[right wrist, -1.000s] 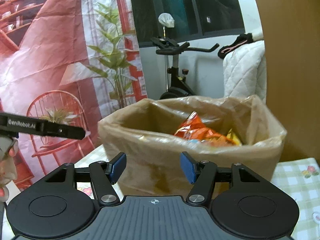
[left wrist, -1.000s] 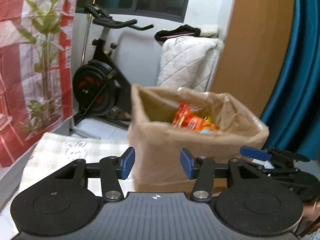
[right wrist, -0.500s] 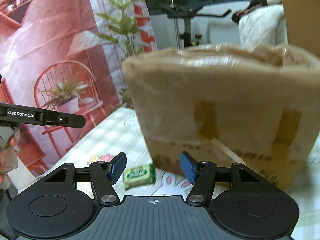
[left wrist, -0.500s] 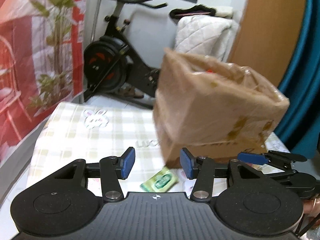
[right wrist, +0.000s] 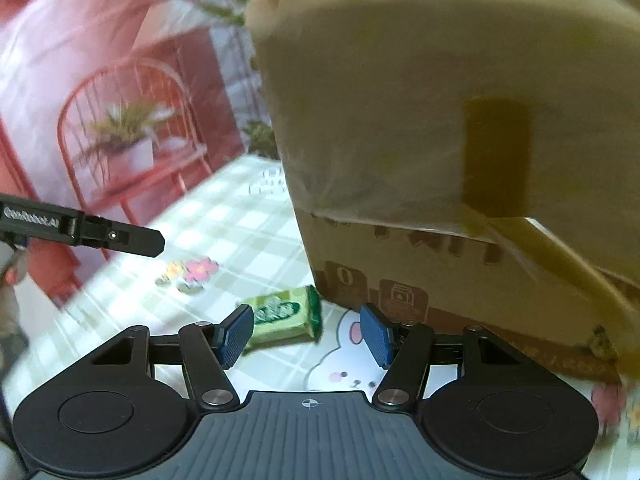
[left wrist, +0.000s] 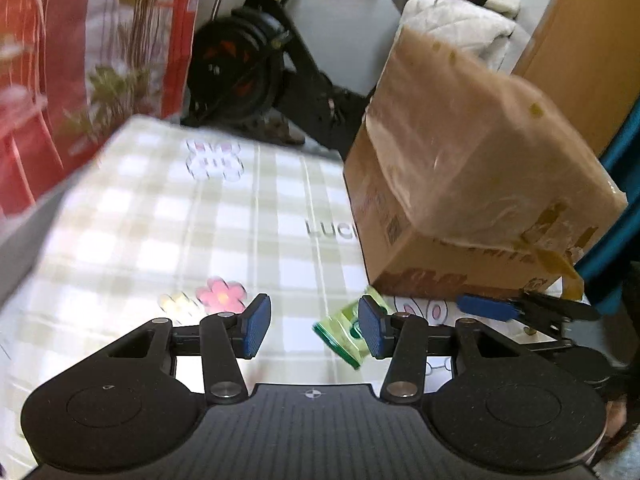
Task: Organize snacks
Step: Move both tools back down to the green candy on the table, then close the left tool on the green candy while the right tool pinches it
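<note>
We hold both grippers open and empty, and the green snack pack (right wrist: 282,314) lies crosswise just past our right gripper (right wrist: 307,334), toward its left finger.

- Desk cloth (left wrist: 248,216): grey letters "LUC", cut off by the cardboard box (left wrist: 460,184).
- Left gripper (right wrist: 80,232), side bar: white "GenRobot.AI", blurred.
- Box print and green snack packet (right wrist: 280,316) label: too blurred to read.
</note>
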`<control>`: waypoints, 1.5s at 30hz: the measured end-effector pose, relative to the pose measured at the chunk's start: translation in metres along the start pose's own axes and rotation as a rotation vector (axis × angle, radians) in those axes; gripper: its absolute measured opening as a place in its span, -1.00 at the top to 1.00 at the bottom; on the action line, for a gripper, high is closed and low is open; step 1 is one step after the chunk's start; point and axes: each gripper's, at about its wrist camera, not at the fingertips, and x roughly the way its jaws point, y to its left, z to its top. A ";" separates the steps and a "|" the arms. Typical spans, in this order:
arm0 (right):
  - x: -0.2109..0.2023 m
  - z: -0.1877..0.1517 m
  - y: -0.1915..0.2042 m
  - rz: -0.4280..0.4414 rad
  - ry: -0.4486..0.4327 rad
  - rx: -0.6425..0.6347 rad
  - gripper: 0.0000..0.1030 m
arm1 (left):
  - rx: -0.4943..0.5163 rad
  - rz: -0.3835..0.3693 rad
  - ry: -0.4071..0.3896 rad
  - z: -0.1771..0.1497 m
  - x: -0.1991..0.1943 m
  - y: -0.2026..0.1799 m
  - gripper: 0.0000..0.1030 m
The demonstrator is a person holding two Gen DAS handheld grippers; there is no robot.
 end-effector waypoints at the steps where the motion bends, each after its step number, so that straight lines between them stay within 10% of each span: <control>1: 0.007 0.000 0.001 0.004 0.023 -0.046 -0.07 | -0.020 -0.010 0.013 -0.002 0.006 0.001 0.04; 17: 0.042 0.008 0.019 0.096 0.126 -0.356 0.15 | -0.181 -0.054 0.102 -0.025 0.061 -0.002 0.10; 26: 0.042 0.006 0.015 0.131 0.137 -0.322 0.53 | -0.112 -0.032 0.105 -0.022 0.072 -0.013 0.19; 45: -0.044 -0.018 0.007 0.101 0.040 -0.249 0.58 | 0.073 -0.077 0.075 -0.034 0.032 -0.082 0.29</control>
